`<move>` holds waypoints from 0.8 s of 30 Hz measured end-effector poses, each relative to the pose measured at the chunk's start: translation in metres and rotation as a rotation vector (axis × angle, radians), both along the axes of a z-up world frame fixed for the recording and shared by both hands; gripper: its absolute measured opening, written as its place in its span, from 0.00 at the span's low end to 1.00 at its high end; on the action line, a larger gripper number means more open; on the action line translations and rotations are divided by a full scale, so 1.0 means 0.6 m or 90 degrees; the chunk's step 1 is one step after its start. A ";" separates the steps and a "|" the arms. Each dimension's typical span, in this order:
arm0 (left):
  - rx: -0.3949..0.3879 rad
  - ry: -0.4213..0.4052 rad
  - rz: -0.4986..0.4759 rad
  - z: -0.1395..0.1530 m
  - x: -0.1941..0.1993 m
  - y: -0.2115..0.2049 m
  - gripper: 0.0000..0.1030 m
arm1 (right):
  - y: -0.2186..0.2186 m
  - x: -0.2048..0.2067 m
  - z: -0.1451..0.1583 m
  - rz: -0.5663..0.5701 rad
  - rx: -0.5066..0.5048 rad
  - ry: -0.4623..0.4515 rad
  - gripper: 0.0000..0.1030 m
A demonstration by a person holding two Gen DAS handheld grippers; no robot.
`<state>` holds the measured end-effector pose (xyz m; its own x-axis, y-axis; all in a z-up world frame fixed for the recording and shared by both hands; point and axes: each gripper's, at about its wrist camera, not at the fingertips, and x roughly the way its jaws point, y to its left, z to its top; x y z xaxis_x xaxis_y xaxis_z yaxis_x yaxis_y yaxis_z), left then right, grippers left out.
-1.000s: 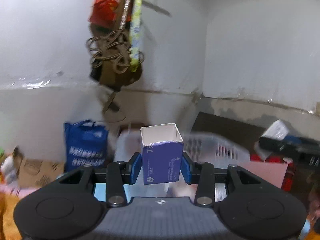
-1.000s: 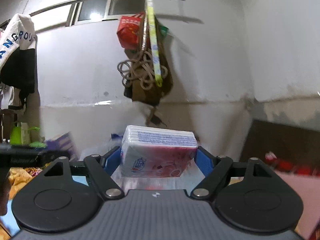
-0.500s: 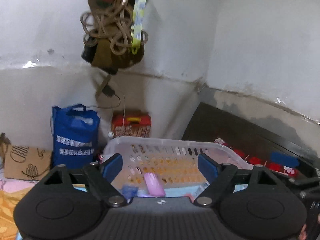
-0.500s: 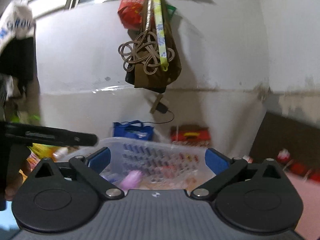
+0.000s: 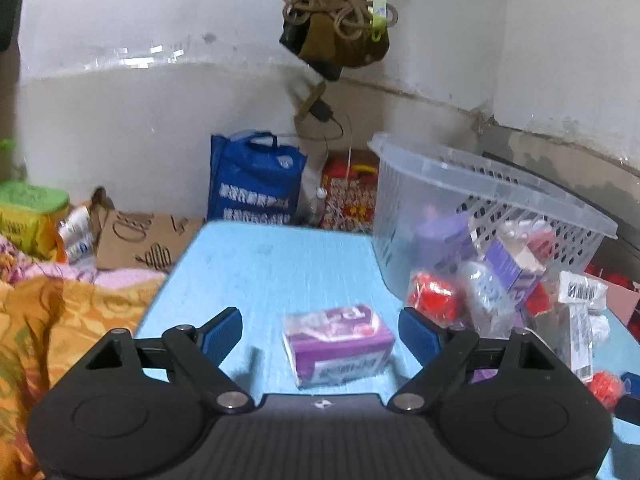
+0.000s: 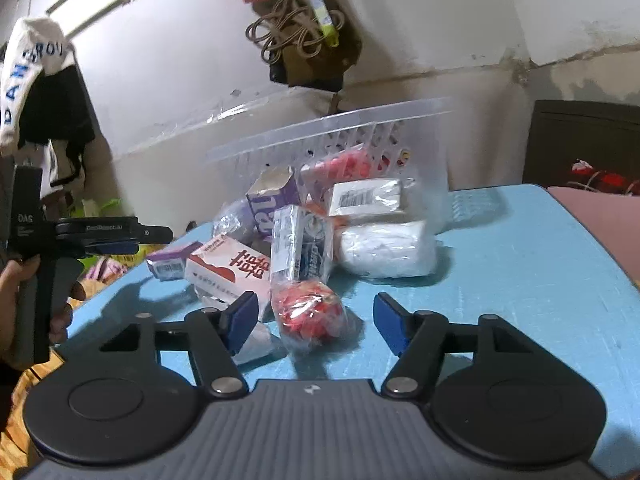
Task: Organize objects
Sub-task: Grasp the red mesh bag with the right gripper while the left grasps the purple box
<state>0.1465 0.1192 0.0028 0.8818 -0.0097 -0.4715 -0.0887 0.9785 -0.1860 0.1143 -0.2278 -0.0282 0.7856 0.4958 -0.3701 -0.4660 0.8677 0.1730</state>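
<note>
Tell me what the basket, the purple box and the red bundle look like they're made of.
The basket looks like clear, glossy hard plastic: you see through its perforated walls. The purple box seems to be printed cardboard with a slight sheen and crisp folded edges. The red bundle appears wrapped in thin crinkled clear film; its contents are unclear.

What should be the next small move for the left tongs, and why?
Probably lower the left tongs a little around the purple box and close on it. The tongs are open and empty, and the box lies on the blue table between the two fingers, apart from the pile near the clear basket.
</note>
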 end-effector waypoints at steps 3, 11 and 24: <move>-0.001 0.023 -0.007 -0.007 0.009 -0.009 0.85 | 0.012 0.019 -0.006 0.006 -0.020 0.012 0.51; 0.030 0.085 -0.015 -0.020 0.044 -0.036 0.80 | -0.004 -0.003 0.005 -0.015 -0.007 -0.007 0.47; 0.015 -0.016 -0.060 -0.017 -0.008 -0.046 0.65 | -0.031 0.011 0.001 -0.066 -0.004 -0.017 0.46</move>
